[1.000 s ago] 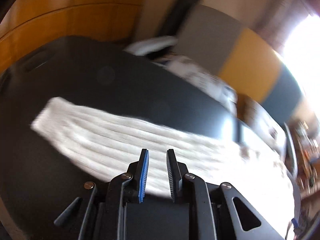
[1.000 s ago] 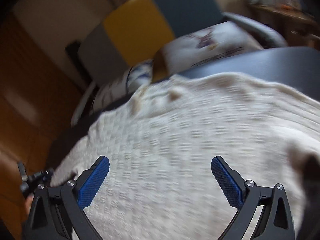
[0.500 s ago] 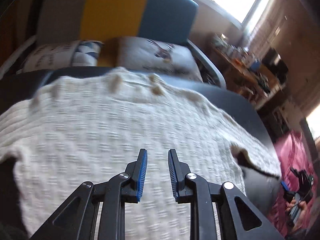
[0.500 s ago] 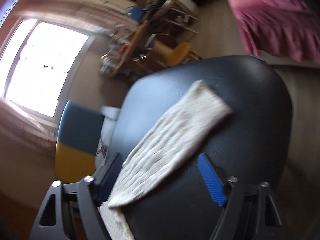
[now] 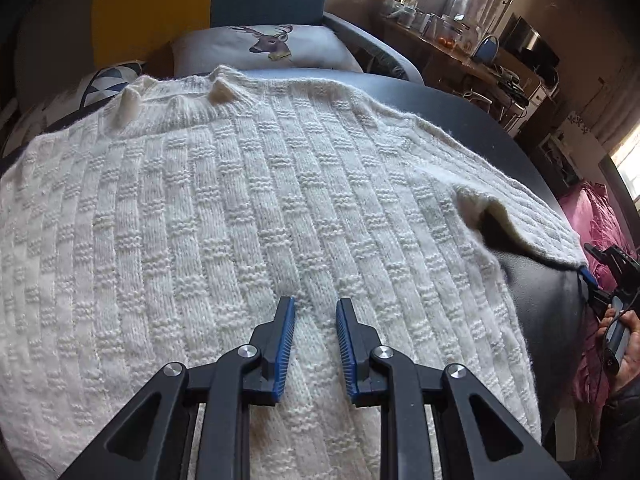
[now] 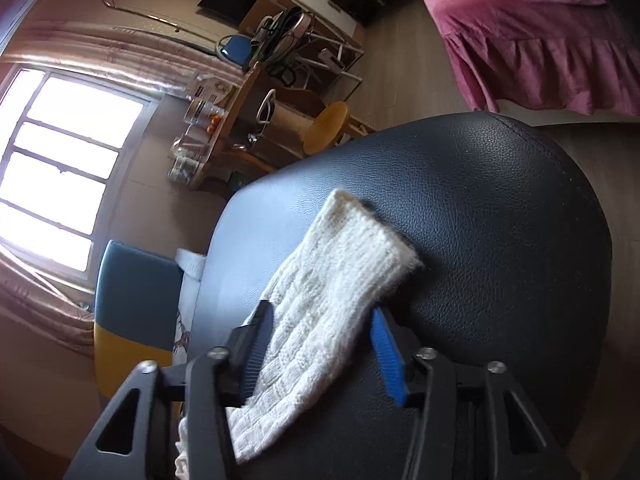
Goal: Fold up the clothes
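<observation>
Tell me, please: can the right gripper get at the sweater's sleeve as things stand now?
Probably yes. The right gripper has just been closing, and the sleeve already lies between its fingers on the black table. Nothing covers the sleeve; whether the pads press it yet is unclear.

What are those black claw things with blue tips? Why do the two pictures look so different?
They are grippers, pinching tools a person holds in each hand. Each carries a camera looking along its fingers, so each picture is one gripper's view. A white knitted sweater lies on a black table. The left gripper hovers over its middle, jaws just opened a little, holding nothing. The right gripper has just been closing around a sleeve; I cannot tell if it pinches yet.
</observation>
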Tool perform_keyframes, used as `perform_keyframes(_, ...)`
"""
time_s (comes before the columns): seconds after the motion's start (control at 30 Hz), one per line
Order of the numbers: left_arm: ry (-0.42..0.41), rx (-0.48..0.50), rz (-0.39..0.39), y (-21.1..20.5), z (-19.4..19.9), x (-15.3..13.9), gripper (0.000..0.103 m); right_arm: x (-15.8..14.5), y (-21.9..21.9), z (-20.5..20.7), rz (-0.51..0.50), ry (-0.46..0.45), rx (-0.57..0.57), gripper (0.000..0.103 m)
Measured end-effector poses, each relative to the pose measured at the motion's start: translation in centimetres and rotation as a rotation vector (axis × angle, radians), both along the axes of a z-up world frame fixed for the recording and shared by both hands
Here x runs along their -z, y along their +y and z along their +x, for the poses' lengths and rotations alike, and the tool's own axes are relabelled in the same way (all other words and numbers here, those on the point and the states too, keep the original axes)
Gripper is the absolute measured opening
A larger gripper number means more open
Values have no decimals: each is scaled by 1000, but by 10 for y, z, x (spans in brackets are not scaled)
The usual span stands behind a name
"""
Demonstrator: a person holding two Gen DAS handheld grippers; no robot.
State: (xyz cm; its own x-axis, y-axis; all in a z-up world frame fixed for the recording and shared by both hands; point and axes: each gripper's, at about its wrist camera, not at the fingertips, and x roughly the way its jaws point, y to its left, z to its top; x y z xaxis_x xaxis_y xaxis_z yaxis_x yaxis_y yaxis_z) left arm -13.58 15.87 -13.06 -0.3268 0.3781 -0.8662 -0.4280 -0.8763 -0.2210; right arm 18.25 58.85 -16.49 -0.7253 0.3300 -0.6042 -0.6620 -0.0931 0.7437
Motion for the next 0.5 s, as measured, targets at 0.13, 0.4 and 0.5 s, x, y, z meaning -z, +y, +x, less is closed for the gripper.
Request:
perform_keyframes(0.13,-25,-8,26,-3,-3,-1,21,11,4,0,-35,4,5,8)
perform_keyframes(0.4,-22,3,40,-4,-3,0,21,21,8,4,-89,82,-31,9)
perform_keyframes(0.5,-27,3,42,-4,-3,0,21,24,7,6,-99,117,-20,10)
